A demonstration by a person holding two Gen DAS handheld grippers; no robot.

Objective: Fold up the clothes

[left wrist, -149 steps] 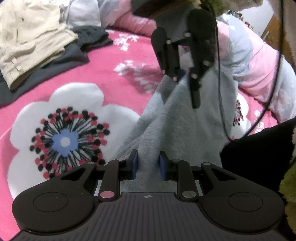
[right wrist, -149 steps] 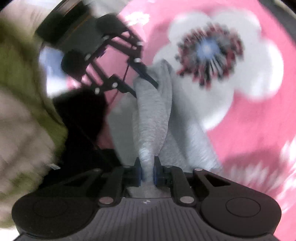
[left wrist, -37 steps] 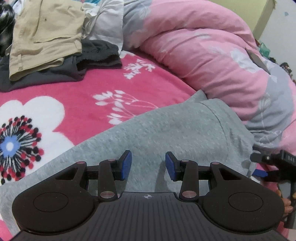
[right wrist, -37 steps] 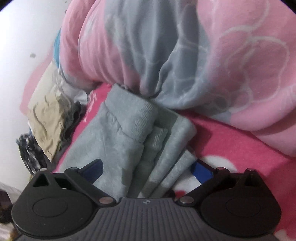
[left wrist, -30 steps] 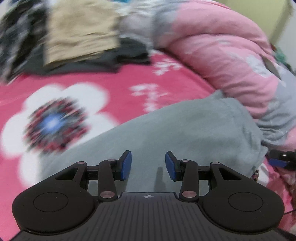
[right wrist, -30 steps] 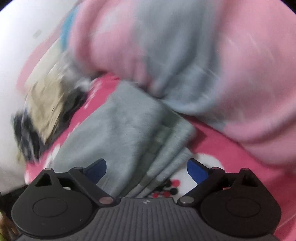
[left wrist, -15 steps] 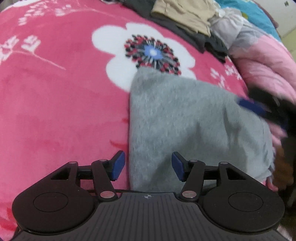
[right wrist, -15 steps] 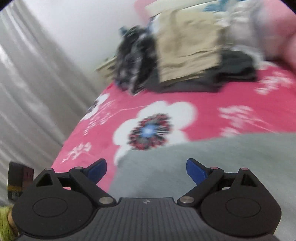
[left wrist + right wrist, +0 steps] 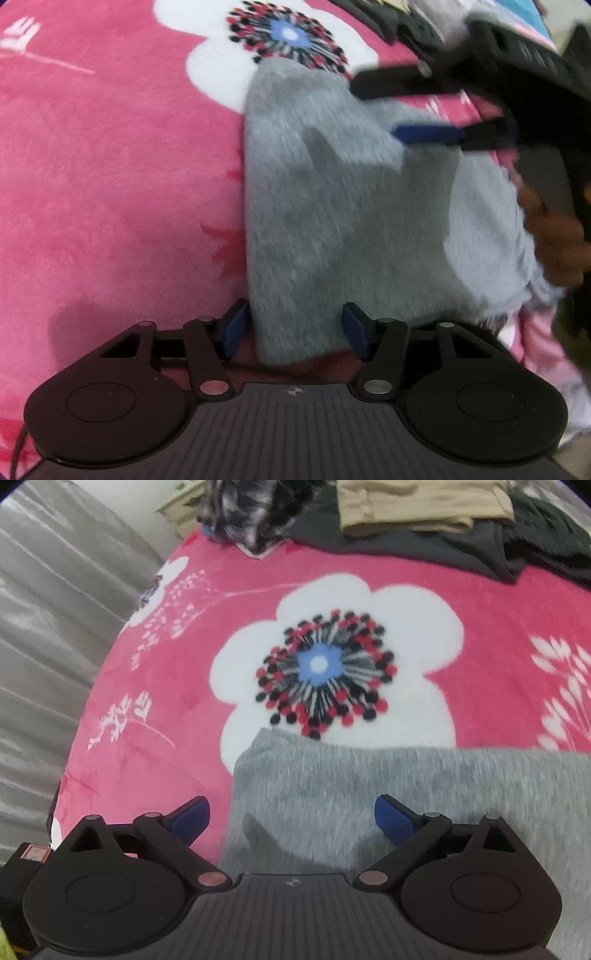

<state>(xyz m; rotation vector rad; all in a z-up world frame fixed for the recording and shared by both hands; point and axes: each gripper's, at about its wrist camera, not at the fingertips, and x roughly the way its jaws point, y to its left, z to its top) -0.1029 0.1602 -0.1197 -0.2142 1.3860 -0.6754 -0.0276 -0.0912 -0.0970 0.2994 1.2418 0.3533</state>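
Both tools wide apart over grey garment, prob. folded.

The left tool has its two fingers spread apart and holds nothing. The right tool is spread wider, empty too. A hand grips its handle.

The right tool, jaws spread, hovers over a gray garment on the pink blanket.
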